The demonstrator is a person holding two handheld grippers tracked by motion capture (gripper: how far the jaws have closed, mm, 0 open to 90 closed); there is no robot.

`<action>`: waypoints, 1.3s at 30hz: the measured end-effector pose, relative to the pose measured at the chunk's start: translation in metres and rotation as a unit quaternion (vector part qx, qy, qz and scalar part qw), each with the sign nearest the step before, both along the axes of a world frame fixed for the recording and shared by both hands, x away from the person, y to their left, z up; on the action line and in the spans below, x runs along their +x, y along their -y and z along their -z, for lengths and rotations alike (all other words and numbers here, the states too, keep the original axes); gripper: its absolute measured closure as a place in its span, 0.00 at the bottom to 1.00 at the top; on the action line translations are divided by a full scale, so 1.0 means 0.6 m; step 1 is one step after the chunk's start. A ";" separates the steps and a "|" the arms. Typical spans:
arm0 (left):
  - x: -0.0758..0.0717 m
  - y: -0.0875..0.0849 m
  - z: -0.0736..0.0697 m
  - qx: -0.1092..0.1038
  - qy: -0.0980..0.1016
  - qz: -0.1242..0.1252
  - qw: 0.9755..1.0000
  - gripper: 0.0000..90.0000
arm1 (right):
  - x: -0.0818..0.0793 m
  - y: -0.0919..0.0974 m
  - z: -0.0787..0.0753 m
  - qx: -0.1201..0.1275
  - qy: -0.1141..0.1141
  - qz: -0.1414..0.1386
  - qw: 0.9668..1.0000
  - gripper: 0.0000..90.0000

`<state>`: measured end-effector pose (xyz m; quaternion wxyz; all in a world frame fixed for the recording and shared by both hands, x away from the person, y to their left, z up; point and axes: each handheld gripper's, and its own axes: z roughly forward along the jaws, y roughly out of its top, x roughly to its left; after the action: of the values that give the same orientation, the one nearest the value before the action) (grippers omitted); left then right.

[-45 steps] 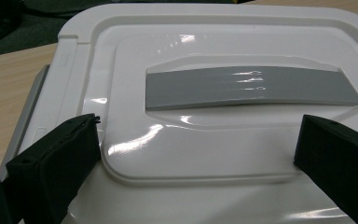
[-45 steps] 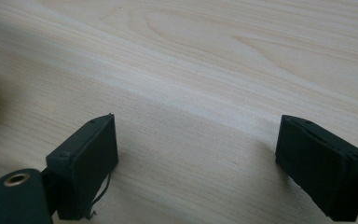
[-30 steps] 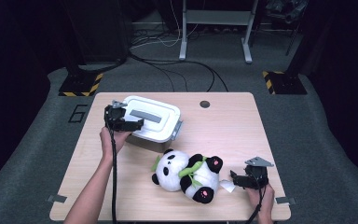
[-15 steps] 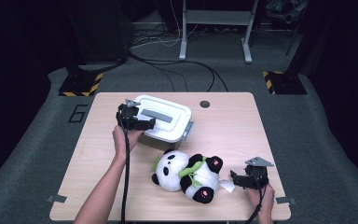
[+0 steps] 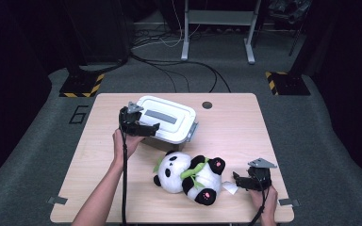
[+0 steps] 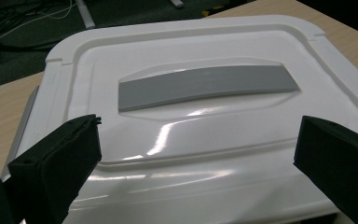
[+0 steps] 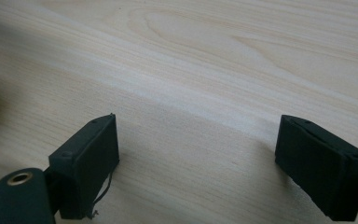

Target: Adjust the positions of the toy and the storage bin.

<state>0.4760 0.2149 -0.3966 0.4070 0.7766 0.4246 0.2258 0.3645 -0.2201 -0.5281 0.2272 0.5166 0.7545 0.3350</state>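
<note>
A dark room with cables on a grey floor surrounds a light wooden table. Near the table's back left part sits a white lidded box with a grey handle strip set into its lid. The left gripper hovers at the box's near left corner, its jaws wide apart with the lid's front edge between them and no pad pressing on it. Just in front of the box lies a plush panda on its back, a green leaf across its chest. Beside the panda's foot, at the table's front right, the right gripper rests low over bare wood, jaws spread and holding nothing; a white tag lies by its tips.
</note>
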 end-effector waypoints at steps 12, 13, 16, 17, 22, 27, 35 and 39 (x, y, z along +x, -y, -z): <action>-0.030 0.036 0.026 0.042 -0.006 0.047 0.998 0.00 | 0.000 0.000 0.000 0.000 0.001 0.001 1.000 0.14; -0.031 0.040 0.027 0.042 -0.005 0.046 0.998 0.00 | 0.000 0.000 0.000 0.001 0.002 0.001 1.000 0.14; -0.032 0.054 0.029 0.037 -0.006 0.050 0.998 0.00 | 0.000 0.000 0.000 0.000 0.002 0.002 1.000 0.14; -0.032 0.061 0.030 0.040 -0.003 0.050 0.998 0.00 | 0.000 0.000 0.000 0.000 0.002 0.002 1.000 0.14; -0.030 0.083 0.032 0.034 0.002 0.048 0.998 0.00 | 0.000 0.000 0.000 0.000 0.003 0.001 1.000 0.14; -0.022 0.096 0.034 0.029 0.005 0.039 0.999 0.00 | 0.000 0.000 0.000 0.000 0.001 0.000 1.000 0.14; -0.017 0.096 0.031 0.020 0.006 0.033 0.999 0.02 | 0.000 0.001 0.000 0.000 0.002 0.000 1.000 0.15; -0.039 0.073 0.018 -0.002 0.010 0.036 0.999 0.02 | 0.000 0.001 0.000 0.001 0.002 0.000 1.000 0.15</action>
<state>0.4527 0.1709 -0.4076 0.4204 0.7883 0.3927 0.2184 0.3645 -0.2206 -0.5282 0.2281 0.5164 0.7538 0.3364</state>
